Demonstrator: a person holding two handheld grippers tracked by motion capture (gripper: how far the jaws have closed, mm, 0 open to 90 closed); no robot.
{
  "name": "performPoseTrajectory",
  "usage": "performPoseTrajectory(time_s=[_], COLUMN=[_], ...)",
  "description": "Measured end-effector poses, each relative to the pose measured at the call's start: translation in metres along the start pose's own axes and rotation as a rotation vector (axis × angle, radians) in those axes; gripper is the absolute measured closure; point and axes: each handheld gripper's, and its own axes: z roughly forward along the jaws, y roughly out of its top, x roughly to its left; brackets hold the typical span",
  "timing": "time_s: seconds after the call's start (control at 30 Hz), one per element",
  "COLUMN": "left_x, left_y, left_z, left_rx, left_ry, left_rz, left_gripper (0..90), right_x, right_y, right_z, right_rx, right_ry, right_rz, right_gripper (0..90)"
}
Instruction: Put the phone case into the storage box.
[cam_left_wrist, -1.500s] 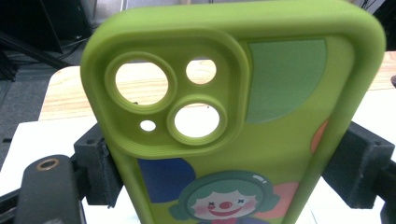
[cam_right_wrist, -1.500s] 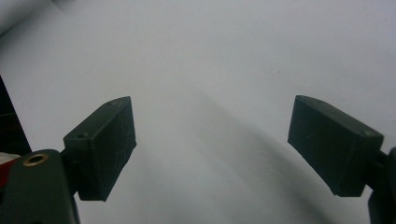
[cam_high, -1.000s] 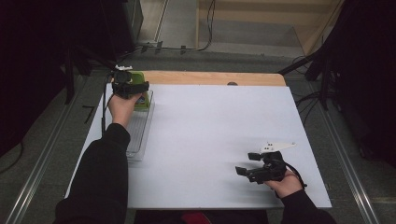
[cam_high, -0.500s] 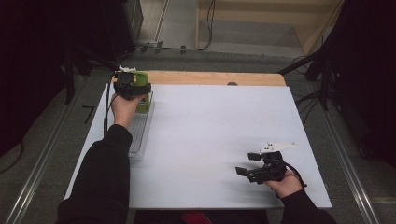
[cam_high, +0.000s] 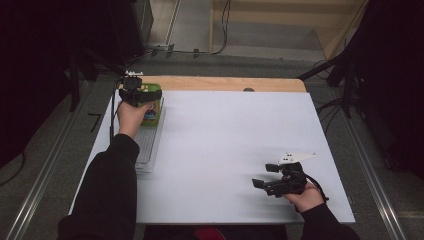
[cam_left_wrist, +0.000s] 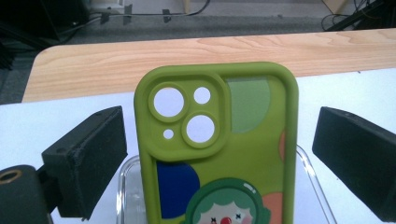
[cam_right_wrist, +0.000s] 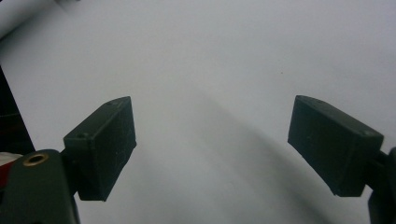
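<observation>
Green rubbery phone case (cam_left_wrist: 217, 154) stands between the jaws of our left gripper (cam_left_wrist: 219, 154), and we see a clear gap on each side of it; the jaws have just been opening, so the pads no longer press on it. The case rests on the far end of a clear plastic tray (cam_left_wrist: 128, 191) at the left side of the white table (cam_high: 235, 145), near the wooden strip (cam_left_wrist: 116, 60) along the far edge. In the high view the left gripper (cam_high: 134, 94) sits right over the case (cam_high: 151, 112) and the tray (cam_high: 149, 150) runs back toward us from there.

Our right gripper (cam_high: 261, 176) hovers over bare table near the front right corner, well apart from everything, jaws spread wide with nothing between them (the right gripper view shows just white surface under the pads (cam_right_wrist: 105, 147)).

What could go wrong from here, as we judge it: the case seems to lean on the tray's rim rather than lie flat inside, though we cannot tell for sure how it is seated. If we draw the left gripper back carelessly, one pad could catch the soft edge and drag the case off the tray or tip it over. The tray looks light too, so a nudge might slide it across the smooth table.
</observation>
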Motion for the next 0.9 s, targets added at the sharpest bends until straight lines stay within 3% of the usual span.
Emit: performPoseTrajectory(time_s=[0.33,0.47,0.6,0.7,0.9], left_x=[-0.001,-0.001,-0.003,-0.004,-0.01], left_y=[0.005,0.005,0.006,0.007,0.008], left_z=[-0.017,-0.023,-0.032,-0.04,-0.05], left_rx=[0.012,0.047,0.052,0.05,0.106], left_ry=[-0.035,-0.065,-0.085,-0.121,-0.19], left_rz=[-0.026,-0.041,-0.03,-0.024,-0.015], left_gripper=[3.9,3.9,3.9,4.0,4.1], right_x=[0.0,0.0,0.0,0.0,0.0], right_y=[-0.001,-0.001,0.0,0.0,0.0], right_z=[-0.001,-0.001,-0.001,-0.001,-0.001], right_rx=[-0.002,-0.001,0.001,0.0,0.0], right_ry=[-0.002,-0.002,-0.001,-0.001,-0.002], right_rz=[0.0,-0.001,-0.001,0.001,-0.002], right_gripper=[13.6,13.6,13.6,13.6,13.6])
